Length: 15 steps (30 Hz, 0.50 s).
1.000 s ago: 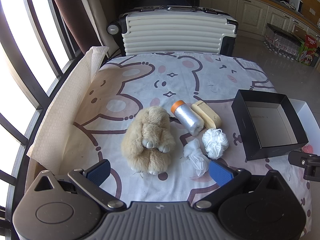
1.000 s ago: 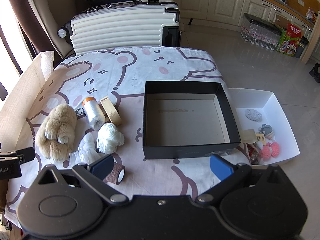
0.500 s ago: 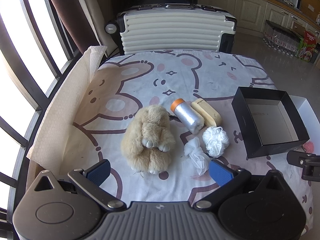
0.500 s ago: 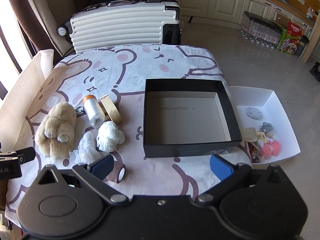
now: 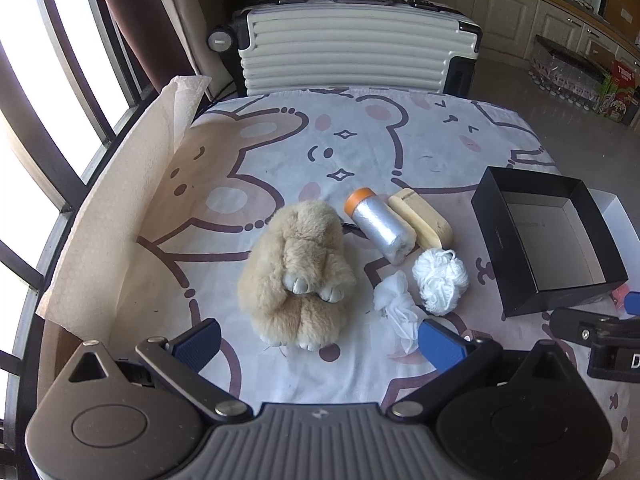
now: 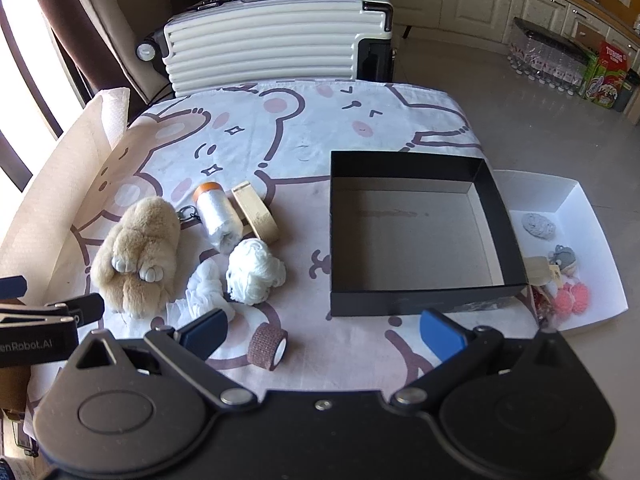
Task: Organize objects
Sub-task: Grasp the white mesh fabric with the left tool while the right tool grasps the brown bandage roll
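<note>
A desk (image 6: 420,116) covered with a white cloth printed with cartoon bears carries the things to be sorted. The left gripper (image 5: 318,342) hangs over the near edge with its blue-padded jaws spread wide and nothing between them; just beyond them lies a fluffy tan plush rabbit (image 5: 298,270), paws up. To the right of the rabbit lies a clear plastic film roll with an orange cap (image 5: 378,226) on its side, touching a cream oblong block (image 5: 420,222) that lies alongside it. In front of these sit a crumpled white cloth scrap (image 5: 394,308) and, beside it, a white ball of yarn (image 5: 440,280). The right gripper (image 6: 324,332) is likewise spread wide and empty, held above the near edge of the desk; between its pads, nearer the left pad, a small brown roll of bandage tape (image 6: 267,344) lies on its side on the cloth. Just past the right pad stands an open, empty, black rectangular cardboard box (image 6: 404,304). To the right of the box, at the desk's edge, a shallow white paper tray (image 6: 592,216) holds a grey lump, a small grey charm and pink fuzzy pieces. Behind the desk a white ribbed hard-shell suitcase (image 6: 264,54) lies on its side.
</note>
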{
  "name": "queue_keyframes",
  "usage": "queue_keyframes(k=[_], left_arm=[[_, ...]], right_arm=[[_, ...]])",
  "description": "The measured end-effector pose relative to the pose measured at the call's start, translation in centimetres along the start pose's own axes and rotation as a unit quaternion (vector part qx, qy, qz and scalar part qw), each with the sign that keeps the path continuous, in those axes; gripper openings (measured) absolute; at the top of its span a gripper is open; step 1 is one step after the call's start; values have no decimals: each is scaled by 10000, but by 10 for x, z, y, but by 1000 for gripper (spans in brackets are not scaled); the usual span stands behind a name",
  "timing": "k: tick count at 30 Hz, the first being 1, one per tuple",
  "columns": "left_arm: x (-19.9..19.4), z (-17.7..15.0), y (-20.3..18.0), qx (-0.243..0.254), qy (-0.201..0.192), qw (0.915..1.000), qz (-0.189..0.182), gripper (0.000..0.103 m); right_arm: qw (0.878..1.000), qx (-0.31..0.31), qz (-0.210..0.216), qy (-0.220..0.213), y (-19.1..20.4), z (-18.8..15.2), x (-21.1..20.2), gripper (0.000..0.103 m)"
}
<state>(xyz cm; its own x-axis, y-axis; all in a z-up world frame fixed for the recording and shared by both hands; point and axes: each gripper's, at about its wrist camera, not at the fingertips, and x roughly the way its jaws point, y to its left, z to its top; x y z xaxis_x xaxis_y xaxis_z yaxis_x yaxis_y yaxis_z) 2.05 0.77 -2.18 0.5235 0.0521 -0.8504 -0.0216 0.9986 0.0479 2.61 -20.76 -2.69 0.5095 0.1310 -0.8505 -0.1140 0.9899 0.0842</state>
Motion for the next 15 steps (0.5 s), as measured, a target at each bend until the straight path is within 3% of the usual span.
queue_keyframes(k=[15], left_arm=[[45,20,-32,-57,152,9991,-399,94]], right_arm=[[9979,194,386,473,-10,6,32,103]])
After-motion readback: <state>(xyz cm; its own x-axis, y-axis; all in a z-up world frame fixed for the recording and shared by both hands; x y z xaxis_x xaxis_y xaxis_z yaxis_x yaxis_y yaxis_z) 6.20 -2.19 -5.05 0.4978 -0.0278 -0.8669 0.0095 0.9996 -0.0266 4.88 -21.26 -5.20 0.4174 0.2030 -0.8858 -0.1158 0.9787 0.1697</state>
